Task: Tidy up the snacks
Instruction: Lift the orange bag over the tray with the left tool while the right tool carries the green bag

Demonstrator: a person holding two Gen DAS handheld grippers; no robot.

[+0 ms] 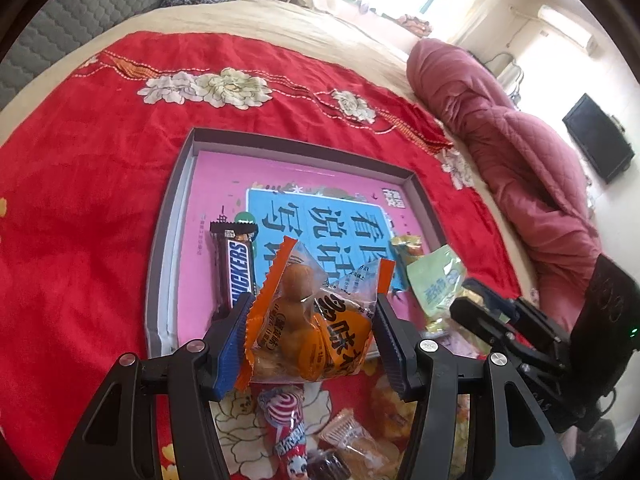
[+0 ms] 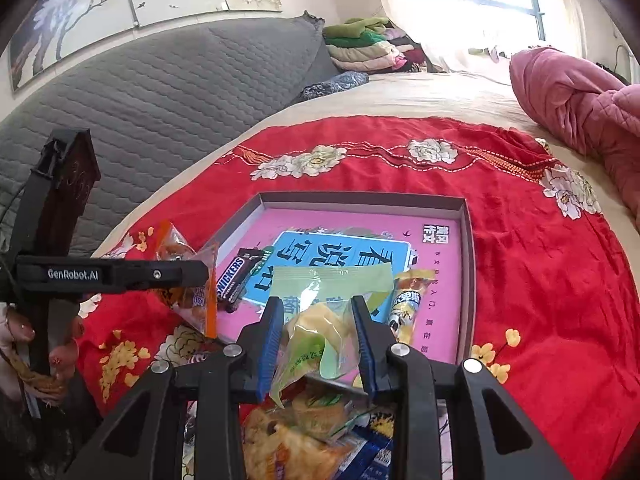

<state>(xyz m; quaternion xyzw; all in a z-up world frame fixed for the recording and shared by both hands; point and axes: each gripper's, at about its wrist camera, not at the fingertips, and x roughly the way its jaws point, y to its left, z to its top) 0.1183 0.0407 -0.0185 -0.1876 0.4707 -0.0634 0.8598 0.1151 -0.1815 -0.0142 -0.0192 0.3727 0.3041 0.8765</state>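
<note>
Crinkly orange packet (image 1: 308, 316) in left tool (image 1: 310, 316); shallow rectangular tray (image 1: 168, 216)

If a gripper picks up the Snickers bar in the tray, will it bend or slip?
The Snickers bar looks straight and flat on the tray, so it would probably stay stiff, not droop. Its wrapper looks glossy, so it may slip a little between pads. It is small, so likely light.

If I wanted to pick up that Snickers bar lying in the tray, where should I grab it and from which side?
Probably grip the Snickers bar across its narrow width at mid-length, coming straight down from above. It lies flat on the tray floor with both long sides free, and its crimped ends are too thin to hold.
</note>
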